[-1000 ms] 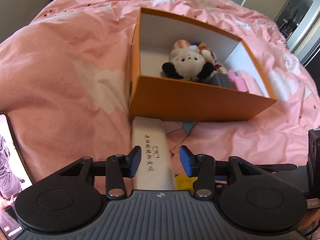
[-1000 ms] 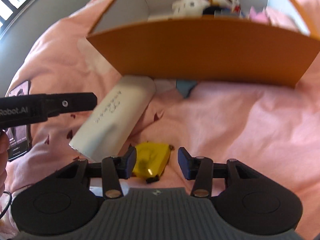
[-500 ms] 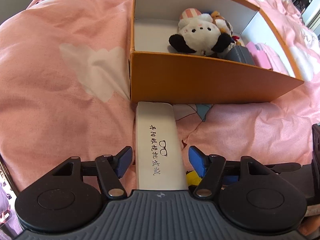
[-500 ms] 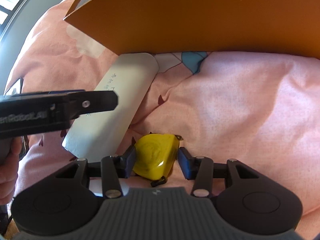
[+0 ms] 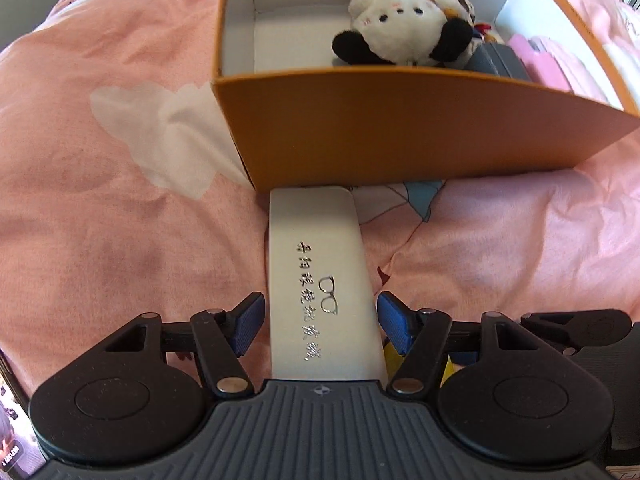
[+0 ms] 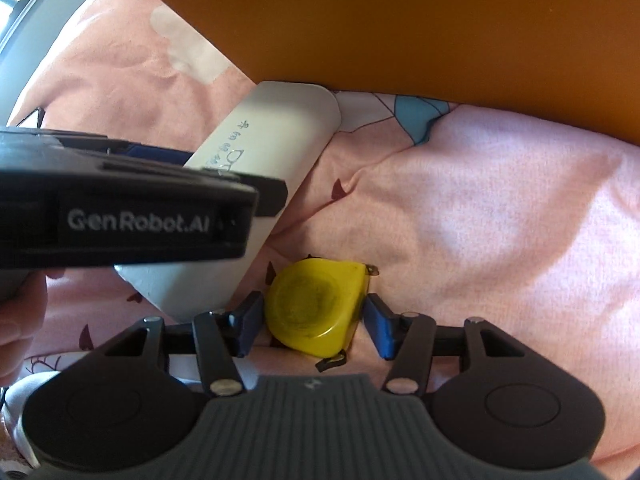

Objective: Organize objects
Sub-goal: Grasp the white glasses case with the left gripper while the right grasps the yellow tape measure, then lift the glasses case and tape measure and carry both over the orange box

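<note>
Left gripper (image 5: 320, 322) is sitting open around the white glasses case (image 5: 320, 280) lying against the orange box (image 5: 400, 128) on the pink bedspread (image 5: 100, 200), pads not touching. Right gripper (image 6: 314, 320) is opening, straddling the yellow tape measure (image 6: 316, 304).

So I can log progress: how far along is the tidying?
Done: panda plush and pink items sit in the orange box. In hand: left gripper straddles the white glasses case; right gripper, jaws opening, straddles the yellow tape measure. Neither gripped; both still need boxing.
</note>
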